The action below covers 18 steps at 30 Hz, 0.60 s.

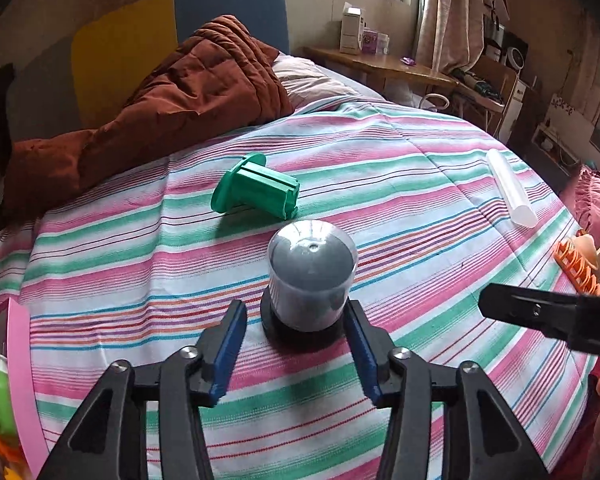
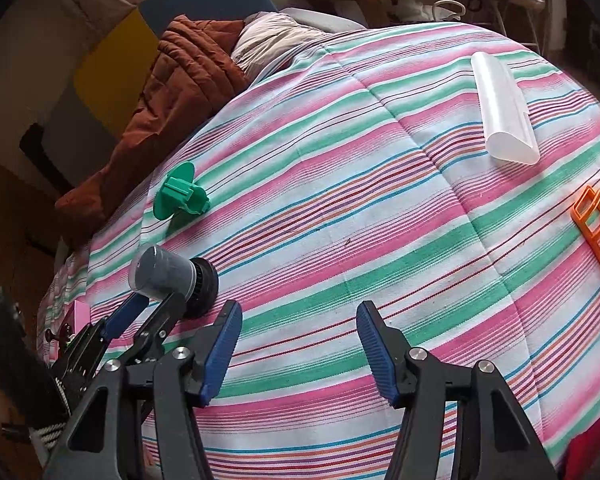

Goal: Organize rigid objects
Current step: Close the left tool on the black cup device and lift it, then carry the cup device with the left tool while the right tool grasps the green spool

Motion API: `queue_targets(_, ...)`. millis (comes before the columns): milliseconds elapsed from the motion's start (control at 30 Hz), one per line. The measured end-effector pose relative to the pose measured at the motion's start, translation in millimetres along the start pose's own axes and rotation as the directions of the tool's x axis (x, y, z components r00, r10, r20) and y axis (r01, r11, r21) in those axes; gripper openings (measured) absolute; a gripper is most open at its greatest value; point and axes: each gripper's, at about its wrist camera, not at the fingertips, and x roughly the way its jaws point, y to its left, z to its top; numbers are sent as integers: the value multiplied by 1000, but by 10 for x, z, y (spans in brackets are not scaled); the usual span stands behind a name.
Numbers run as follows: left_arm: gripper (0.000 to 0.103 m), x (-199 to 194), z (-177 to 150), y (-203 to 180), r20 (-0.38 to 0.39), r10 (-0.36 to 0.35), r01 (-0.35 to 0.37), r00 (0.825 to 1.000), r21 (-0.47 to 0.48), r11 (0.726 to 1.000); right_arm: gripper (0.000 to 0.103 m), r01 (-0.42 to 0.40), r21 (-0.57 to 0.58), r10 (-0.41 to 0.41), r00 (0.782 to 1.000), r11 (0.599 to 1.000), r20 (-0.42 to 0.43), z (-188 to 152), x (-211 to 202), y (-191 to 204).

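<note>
A bed [image 1: 380, 168] covered with a striped spread in pink, green and white fills both views. At its far left lies a bunched rust-brown quilt [image 1: 172, 96], with a pale pillow [image 1: 308, 78] just to its right. Beyond the bed, at the far right, stands a wooden side table [image 1: 384, 62] carrying small boxes.

On the spread, far right, lies a translucent white tube [image 1: 510, 188] on its side. Well apart from it, left of centre, a green plastic spool [image 1: 256, 192] lies tipped over, its flange toward the far left. At the right edge sits an orange plastic rack [image 1: 576, 268], partly cut off. At the near left edge is a pink tray rim [image 1: 20, 360] with a green toy beside it.

Near centre, a clear-domed canister on a black base [image 1: 310, 276] stands upright on the spread, just nearer than the spool. The left tongs [image 1: 296, 320] are spread wide to either side of its base; the blue pads stand clear of it, not pressing.

The right tongs [image 2: 298, 322] hang apart over bare spread with nothing between them, to the right of the canister.
</note>
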Motion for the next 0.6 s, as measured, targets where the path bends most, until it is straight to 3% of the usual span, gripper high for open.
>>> queue_targets(67, 75, 49, 47, -45, 13, 23, -23, 1000, 21, 1000, 61, 2, 2, -2, 1000, 1000, -3, 3, 2, -13)
queue_targets(200, 75, 44, 126, -88, 53, 32, -34, 998, 30, 999, 61, 1, 3, -1, 1000, 1000, -5, 11, 17, -22)
queue_targets(233, 69, 22, 133, -67, 71, 15, -16, 997, 17, 1000, 61, 4, -2, -4, 1000, 1000, -5, 11, 24, -19)
queue_targets(267, 50, -8, 131, -40, 88, -10, 9, 996, 2, 1000, 61, 7, -5, -7, 1000, 1000, -7, 7, 29, -23)
queue_targets(300, 43, -29, 127, -34, 86, -18, 18, 996, -3, 1000, 61, 9, -7, -9, 1000, 1000, -10, 5, 41, -26)
queue_targets(600, 43, -404, -238, 211, 89, 56, -53, 994, -38, 998, 61, 0, -38, -1, 1000, 999, -16, -35, 125, 15)
